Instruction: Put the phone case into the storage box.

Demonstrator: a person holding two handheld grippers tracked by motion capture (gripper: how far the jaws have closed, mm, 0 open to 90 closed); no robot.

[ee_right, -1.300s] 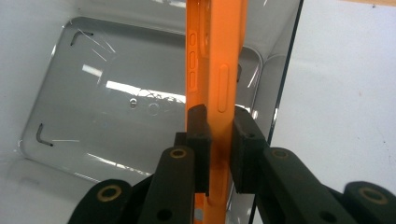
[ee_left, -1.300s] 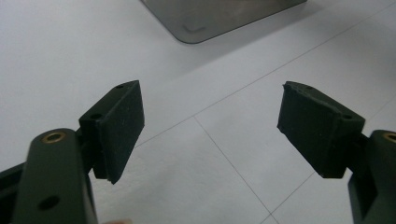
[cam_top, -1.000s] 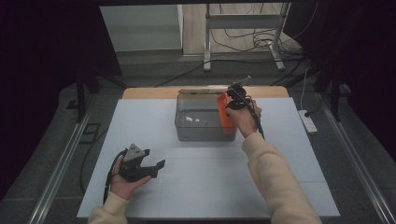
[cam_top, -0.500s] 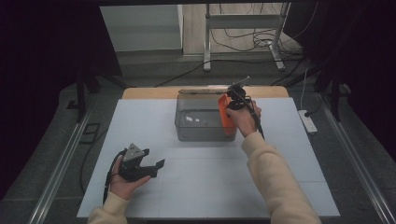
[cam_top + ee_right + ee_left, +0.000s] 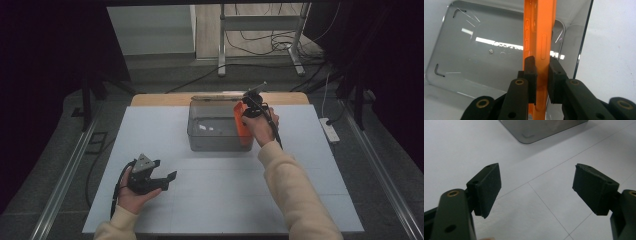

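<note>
right gripper (image 5: 541, 75) clamped on the orange phone case (image 5: 537, 37) over the clear bin (image 5: 212, 132), ready for lowering in; left gripper (image 5: 536, 190) idle, jaws apart.

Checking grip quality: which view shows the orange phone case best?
Right gripper view: the orange phone case stands edge-on between the right claw pads, button cutouts visible, over the clear box. High view shows a small orange patch. Left gripper view shows the box's corner.

The orange case (image 5: 537, 37) runs off the top and bottom edges of the right gripper view. The clear box (image 5: 541, 130) is cut off at the top of the left gripper view.
</note>
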